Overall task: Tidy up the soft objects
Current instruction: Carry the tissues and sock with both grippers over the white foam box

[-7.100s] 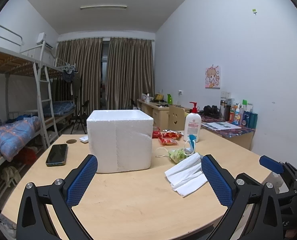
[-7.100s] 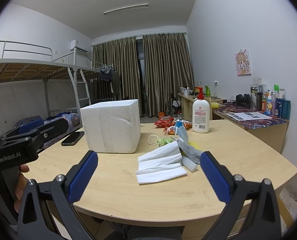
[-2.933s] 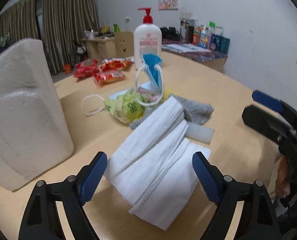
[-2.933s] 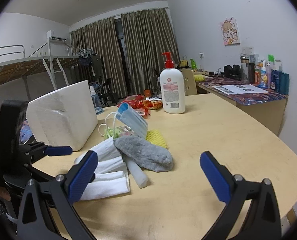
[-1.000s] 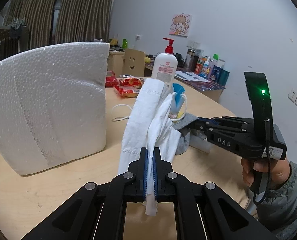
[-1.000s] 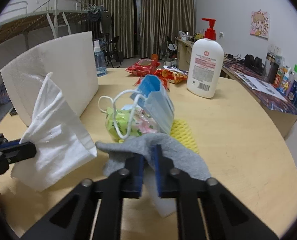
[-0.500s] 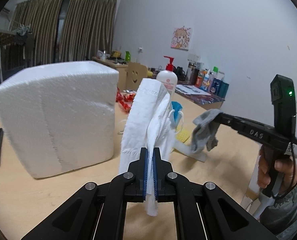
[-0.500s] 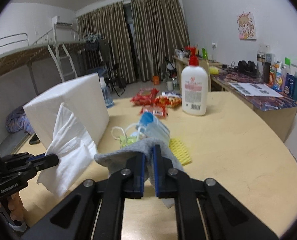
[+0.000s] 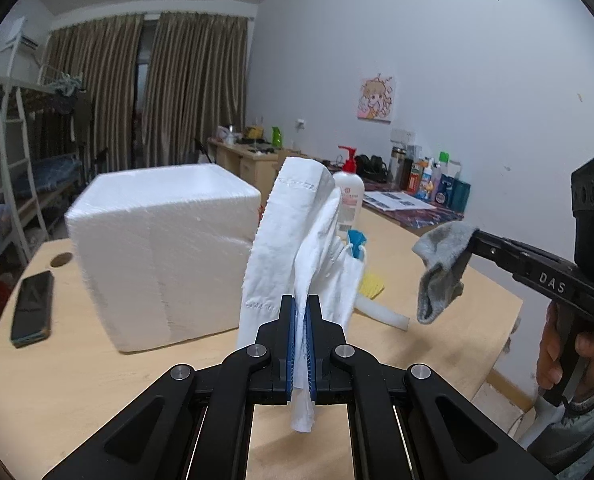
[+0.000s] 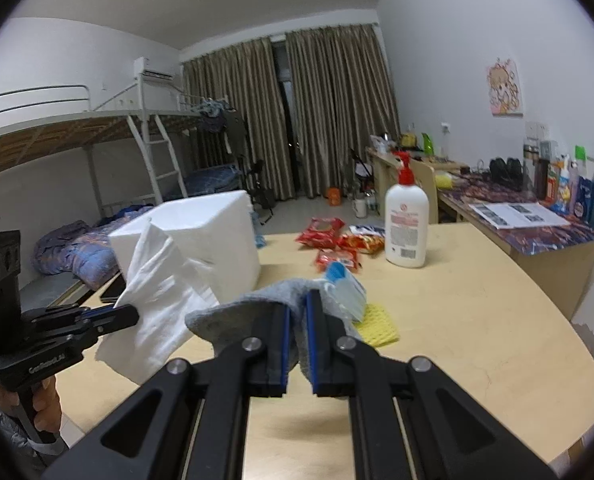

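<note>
Your left claw (image 9: 301, 344) is pressed together on a bundle of white paper towels (image 9: 293, 236), which stands up above its pads and trails a short tail below them, clear of the table (image 9: 97, 392). Just beyond and to the left of that claw sits the white foam box (image 9: 161, 248) on the table. Further left of it a dark phone (image 9: 32, 308) lies flat.

To the right of the left claw, your right claw (image 9: 473, 236) pinches a grey sock (image 9: 441, 268), which hangs limp in the air above the table's right edge. Your right hand (image 9: 569, 356) grips its handle at the frame's right border.

From the right wrist camera, the right claw (image 10: 297, 344) is closed on the grey sock (image 10: 249, 308), the fabric draped over and between its blue pads. Directly past its tips a blue face mask (image 10: 345, 280) pokes up, with a yellow cloth (image 10: 379, 324) lying on the table (image 10: 477, 320) just to the right of it. Beyond them stand a white pump bottle (image 10: 407, 224) with a red top and, to its left, several red snack packets (image 10: 329, 240). To the left of this claw, the left claw (image 10: 125, 314) holds the paper towels (image 10: 157, 300) in front of the foam box (image 10: 213, 232).
</note>
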